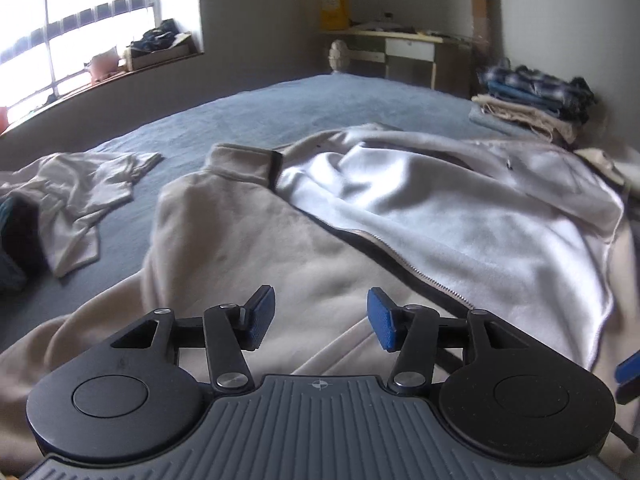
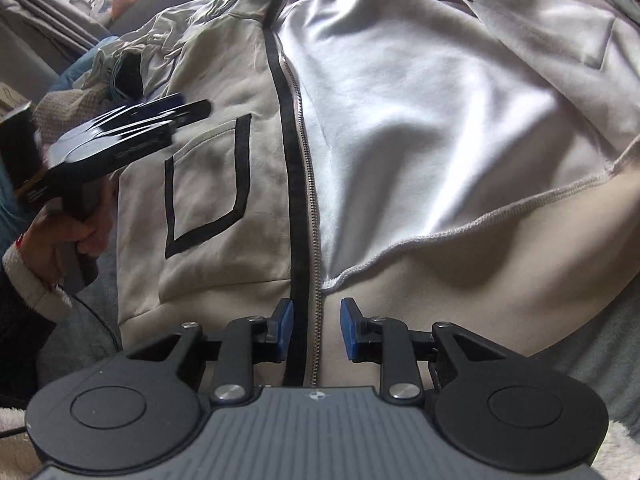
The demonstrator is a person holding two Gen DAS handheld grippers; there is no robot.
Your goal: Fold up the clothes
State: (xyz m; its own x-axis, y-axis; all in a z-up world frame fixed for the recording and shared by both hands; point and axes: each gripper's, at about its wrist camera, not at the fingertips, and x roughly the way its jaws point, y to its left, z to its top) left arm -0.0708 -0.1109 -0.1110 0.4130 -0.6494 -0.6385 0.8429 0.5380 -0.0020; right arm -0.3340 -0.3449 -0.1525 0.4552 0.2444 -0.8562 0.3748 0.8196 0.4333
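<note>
Lying unzipped across the blue bed [image 1: 280, 108]: beige jacket [image 1: 248, 248], right front flap thrown open with white lining up, zipper [image 2: 308, 184] running down the middle. Hovering low over the left front panel with fingers spread wide, gripping nothing: left gripper [image 1: 321, 318]. Straddling the zipper near the hem, fingers apart and not yet pinching: right gripper [image 2: 316, 330].

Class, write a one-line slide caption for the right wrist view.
Open right claw straddles the zipper of an unzipped beige jacket on the bed.
</note>
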